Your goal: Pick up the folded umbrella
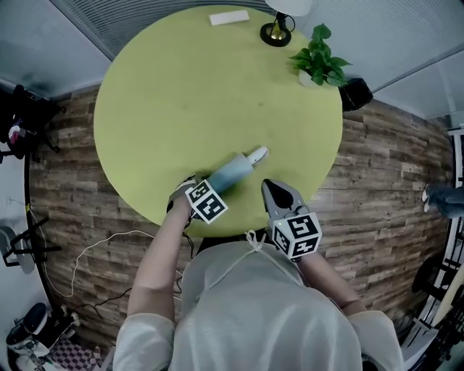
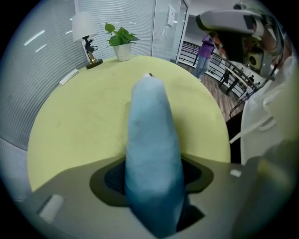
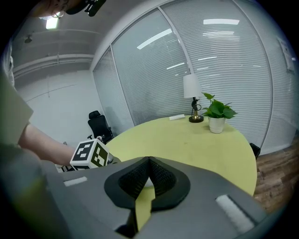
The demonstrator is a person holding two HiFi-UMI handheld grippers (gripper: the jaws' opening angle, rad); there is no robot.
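1. Left tongs (image 2: 152, 179): pointed steeply down and clenched on the folded umbrella (image 1: 233, 172). The pale blue sleeve fills the gap and meets both dark pads.
2. Right tongs (image 3: 148, 161): clenched with the pads together at the tip and nothing between them. They hang over the near edge of the table (image 1: 181, 87).
3. Containers: one white pot (image 1: 307, 78) at the far right of the table holds a green leafy plant (image 1: 320, 56). No other container can be made out.
4. Task item: the folded umbrella lies on the near part of the table. Its near end is in the left tongs and its pale tip points toward the table's middle. The right tongs are just beside that tip, on its right and apart from it.
5. Surface: the table is round and yellow-green. At its far edge stand a lamp (image 1: 278, 27) on a brass-coloured base and a flat white item (image 1: 229, 17).
6. Room: the floor (image 1: 377, 181) is wood plank. Glass walls carry slatted blinds (image 3: 224, 56), and a black office chair (image 3: 96, 122) stands beyond the table.
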